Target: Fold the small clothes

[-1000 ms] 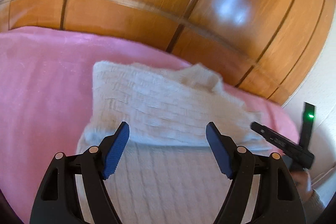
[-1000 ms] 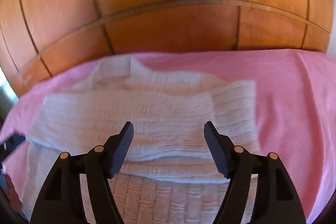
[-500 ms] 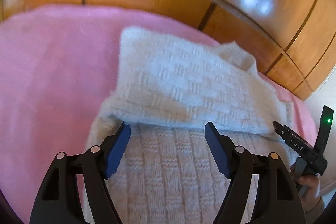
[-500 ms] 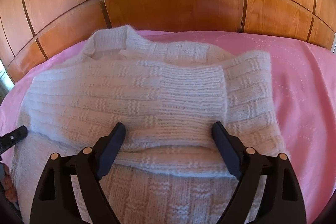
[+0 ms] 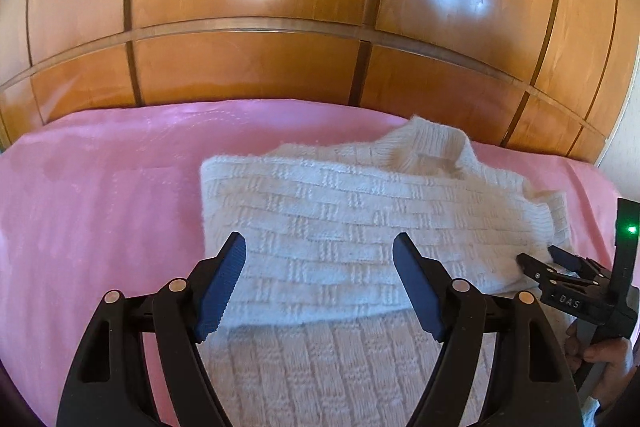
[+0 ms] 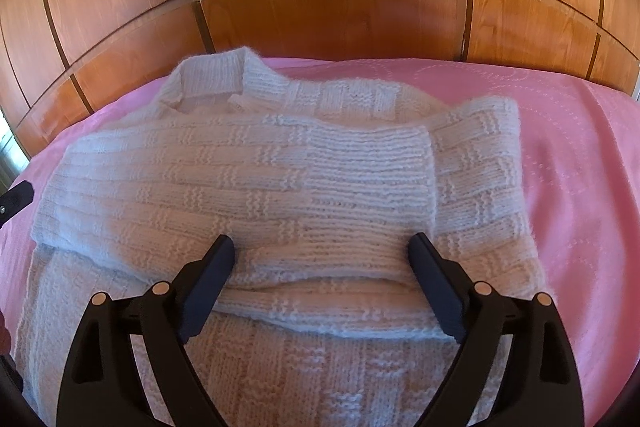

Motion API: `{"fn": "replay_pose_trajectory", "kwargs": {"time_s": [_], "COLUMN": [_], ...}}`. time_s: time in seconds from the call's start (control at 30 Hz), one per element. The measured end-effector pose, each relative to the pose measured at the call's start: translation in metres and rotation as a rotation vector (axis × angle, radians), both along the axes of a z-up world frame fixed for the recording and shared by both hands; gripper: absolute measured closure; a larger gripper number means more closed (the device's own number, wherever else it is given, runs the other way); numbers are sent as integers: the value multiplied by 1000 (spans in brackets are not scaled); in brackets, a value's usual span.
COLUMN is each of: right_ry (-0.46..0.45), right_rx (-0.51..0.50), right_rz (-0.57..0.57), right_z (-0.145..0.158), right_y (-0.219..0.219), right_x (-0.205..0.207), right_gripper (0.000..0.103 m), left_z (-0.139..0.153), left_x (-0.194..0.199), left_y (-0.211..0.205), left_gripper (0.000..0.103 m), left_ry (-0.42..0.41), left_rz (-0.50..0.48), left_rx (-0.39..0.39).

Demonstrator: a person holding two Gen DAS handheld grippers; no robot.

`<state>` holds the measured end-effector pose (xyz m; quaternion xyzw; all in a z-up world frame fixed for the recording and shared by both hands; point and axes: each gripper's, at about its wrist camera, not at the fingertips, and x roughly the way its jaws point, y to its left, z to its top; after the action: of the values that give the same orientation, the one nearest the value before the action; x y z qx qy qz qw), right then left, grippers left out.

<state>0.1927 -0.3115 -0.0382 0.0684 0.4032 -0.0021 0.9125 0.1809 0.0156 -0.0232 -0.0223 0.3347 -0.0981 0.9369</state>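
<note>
The left gripper and right gripper both hang with jaws wide apart, holding nothing, just above the cream basket-weave knitted sweater. It lies flat on the pink bedspread, sleeves crossed over its chest, probably ready for the hem fold. Bare bedspread lies on both sides; the glossy wooden panelled headboard closes the far edge.

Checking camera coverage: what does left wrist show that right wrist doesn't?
Left wrist only: the right gripper from the side over the sweater's right edge, its green indicator light, and the holding hand.

Right wrist only: the ribbed sleeve cuff folded across the chest.

Both: the white knit sweater with its collar, pink bedspread, wooden panelling, open jaws holding nothing.
</note>
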Motion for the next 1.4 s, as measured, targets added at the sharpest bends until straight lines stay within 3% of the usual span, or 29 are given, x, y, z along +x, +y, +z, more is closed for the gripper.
{"fn": "replay_pose_trajectory", "kwargs": {"time_s": [0.23,0.33,0.4,0.47,0.7,0.83,1.07,1.23,1.4], "right_ry": [-1,-2,1,3,2,3,17,-2,28], "right_rx": [5,8,6,-4,19,22,-6,52,120], "right_rz": [1,2,3,3,5,4,10,7,-37], "right_z": [-1,-1,-2,-2,-4,-4,9,32,32], "right_y": [-2,-3,-2,0,-1,-1,3,-12,-48], "right_x": [1,1,2,3,4,4,-2,-46,-100], "right_gripper": [13,12,12,12,11,11,7,4,4], "left_z": [-13,-37,-53,-54,-47,-33,-25,-28,-40], "left_x": [19,41,53,54,47,19,-67,-124,-170], "left_y": [2,10,19,25,26,40,76,91,94], "left_gripper": [28,28,23,20,20,20,20,20,20], "left_ry": [17,82,128,126,127,126,137,146,182], "left_rz": [11,34,31,37,49,81,101,60,11], "left_rx": [46,57,11,-30,-23,-47,-83,-122,-164]}}
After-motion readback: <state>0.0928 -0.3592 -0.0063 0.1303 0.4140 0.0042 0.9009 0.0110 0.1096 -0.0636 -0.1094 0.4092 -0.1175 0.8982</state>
